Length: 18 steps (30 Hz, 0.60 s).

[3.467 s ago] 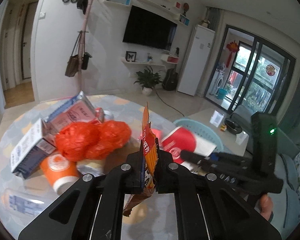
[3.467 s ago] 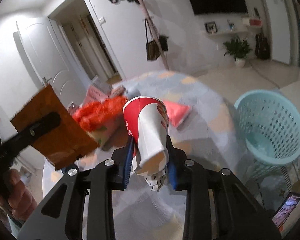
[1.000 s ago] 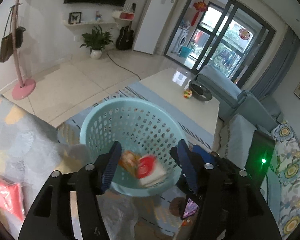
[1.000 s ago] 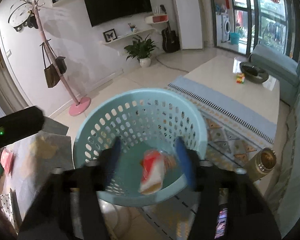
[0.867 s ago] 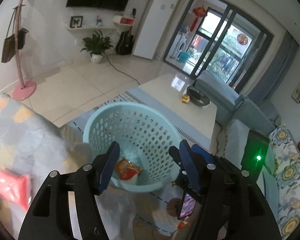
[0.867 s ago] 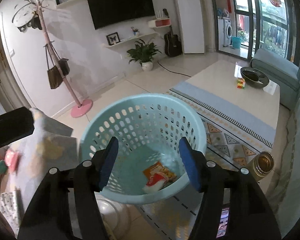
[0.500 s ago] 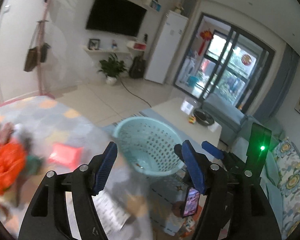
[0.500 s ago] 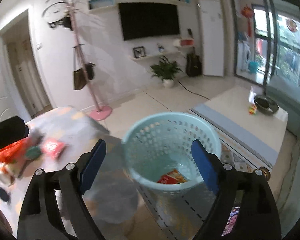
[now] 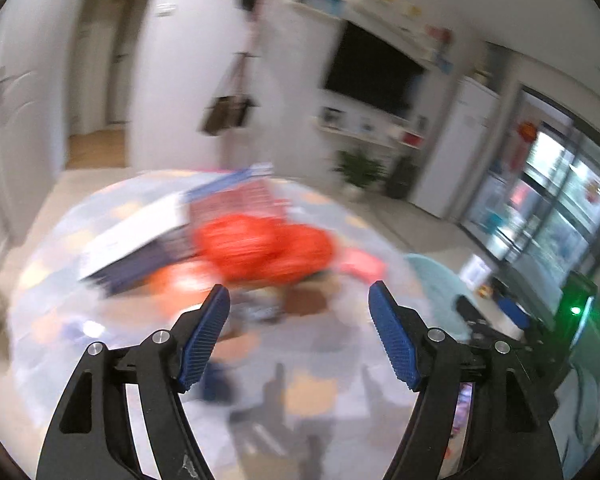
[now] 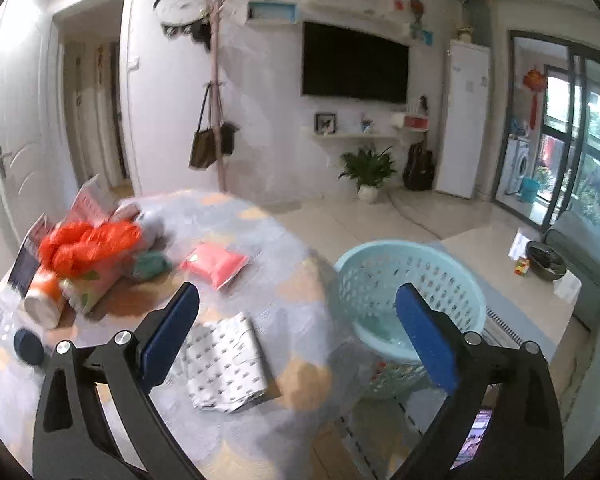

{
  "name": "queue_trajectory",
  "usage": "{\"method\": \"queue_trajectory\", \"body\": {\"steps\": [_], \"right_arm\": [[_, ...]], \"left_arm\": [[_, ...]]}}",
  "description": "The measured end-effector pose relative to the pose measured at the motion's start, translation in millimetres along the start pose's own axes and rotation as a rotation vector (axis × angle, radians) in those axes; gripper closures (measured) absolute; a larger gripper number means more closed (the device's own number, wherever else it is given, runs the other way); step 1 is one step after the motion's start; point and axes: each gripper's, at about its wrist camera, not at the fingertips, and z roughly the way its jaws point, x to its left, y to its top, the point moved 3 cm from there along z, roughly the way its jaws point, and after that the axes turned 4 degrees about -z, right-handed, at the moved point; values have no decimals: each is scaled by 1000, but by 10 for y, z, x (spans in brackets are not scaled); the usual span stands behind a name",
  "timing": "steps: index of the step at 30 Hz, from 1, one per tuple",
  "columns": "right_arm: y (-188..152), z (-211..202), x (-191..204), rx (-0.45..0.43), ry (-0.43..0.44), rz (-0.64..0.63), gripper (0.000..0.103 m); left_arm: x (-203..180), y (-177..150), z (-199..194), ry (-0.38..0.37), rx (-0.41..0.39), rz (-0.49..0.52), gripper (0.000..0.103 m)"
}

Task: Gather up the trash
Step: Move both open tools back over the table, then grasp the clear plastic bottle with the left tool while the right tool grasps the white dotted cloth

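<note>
Both swung from basket to table; left claw, right claw wide, empty.

A pale blue perforated basket stands upright on the floor beside the table; crumpled orange bags and a pink packet, seemingly flat, lie on top.

No writing could be read: print on the pink box and patterned packet on the table was too blurred and small.
</note>
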Motion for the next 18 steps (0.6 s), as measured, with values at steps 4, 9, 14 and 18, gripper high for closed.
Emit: {"method": "queue_trajectory", "body": {"steps": [4,9,14,18], "right_arm": [[-101,110,116,48,57,-9,9],[-215,220,174,80,79,-40,9],[-278,300,186,114,114,-56,9],[-305,393,126,139,128,-32,9]], "left_arm": [[571,-5,-130,159,-14,-118,28],[1160,-122,-71,251,13,-315,28],[1517,-299,99,231,41,-519,27],[1524,-360,246,244,46,-561,27]]}}
